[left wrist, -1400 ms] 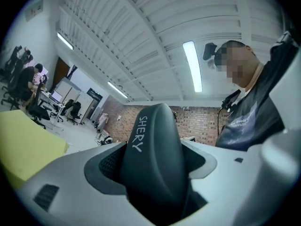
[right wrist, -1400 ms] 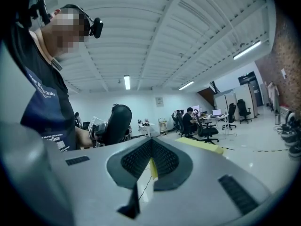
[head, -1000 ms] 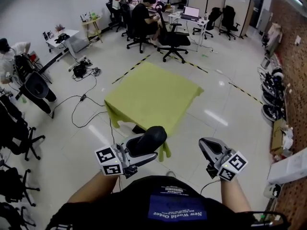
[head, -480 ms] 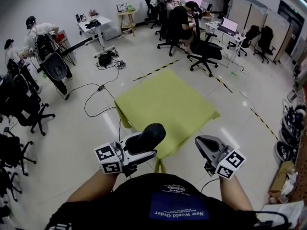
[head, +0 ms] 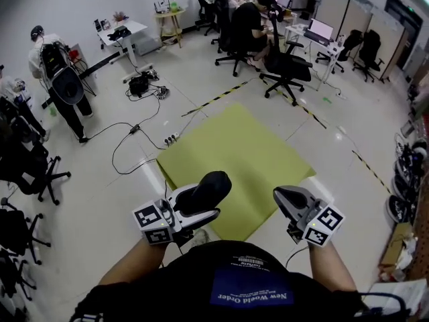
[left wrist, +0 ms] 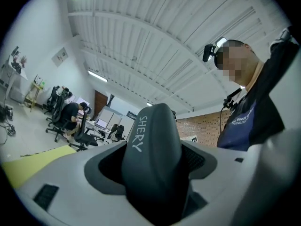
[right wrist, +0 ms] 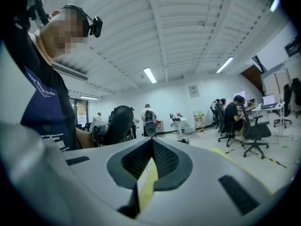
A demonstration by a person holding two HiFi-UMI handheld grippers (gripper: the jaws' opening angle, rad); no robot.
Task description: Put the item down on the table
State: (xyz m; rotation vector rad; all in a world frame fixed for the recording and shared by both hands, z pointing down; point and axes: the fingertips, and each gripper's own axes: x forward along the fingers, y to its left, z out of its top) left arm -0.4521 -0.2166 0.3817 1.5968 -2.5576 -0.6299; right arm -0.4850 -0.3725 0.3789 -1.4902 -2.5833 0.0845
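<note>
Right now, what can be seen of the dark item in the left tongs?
The item is a smooth, rounded, dark grey oblong, matte like plastic or rubber, with SHERY printed in pale letters along one side. The left tongs are shut on its lower part, a jaw on either side; its rounded end sticks out past them, tilted upward. It hangs in the air before the person, near the close edge of the yellow-green table in the head view, touching nothing else.
</note>
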